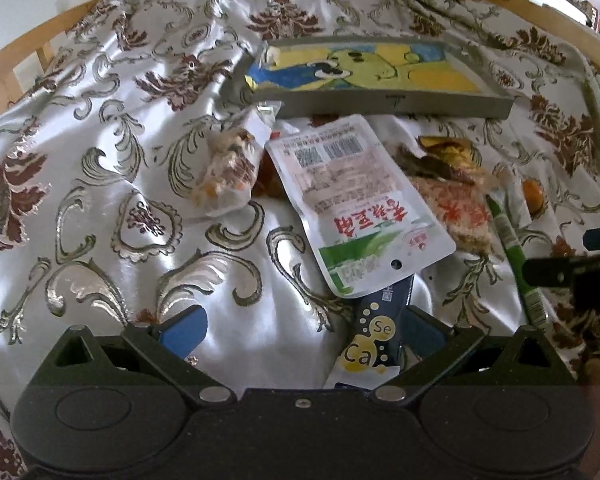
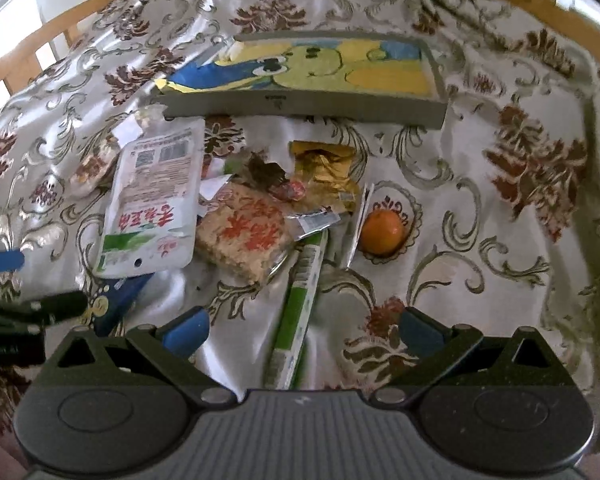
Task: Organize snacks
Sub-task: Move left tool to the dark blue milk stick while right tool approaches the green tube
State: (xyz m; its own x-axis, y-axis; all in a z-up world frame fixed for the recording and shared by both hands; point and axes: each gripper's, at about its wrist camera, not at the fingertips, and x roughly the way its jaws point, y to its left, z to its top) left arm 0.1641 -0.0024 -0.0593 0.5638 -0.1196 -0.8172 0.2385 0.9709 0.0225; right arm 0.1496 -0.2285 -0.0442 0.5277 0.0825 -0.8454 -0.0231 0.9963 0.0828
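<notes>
Snacks lie in a heap on a patterned cloth. A white and green pouch [image 1: 356,204] [image 2: 152,208] lies over a dark blue stick pack [image 1: 376,336] [image 2: 120,300]. Beside it are a rice cracker pack [image 2: 244,232] [image 1: 460,216], a long green stick pack [image 2: 300,304] [image 1: 516,248], a gold wrapper [image 2: 328,172], a clear pack of mixed snack [image 1: 228,168] and an orange [image 2: 382,232]. My left gripper [image 1: 304,332] is open, with the blue stick pack between its fingers. My right gripper [image 2: 304,328] is open above the green stick pack.
A flat grey tray [image 1: 380,106] [image 2: 300,108] with a yellow and blue cartoon picture lies behind the heap. Wooden rails [image 1: 20,52] [image 2: 560,16] edge the cloth at the back left and back right.
</notes>
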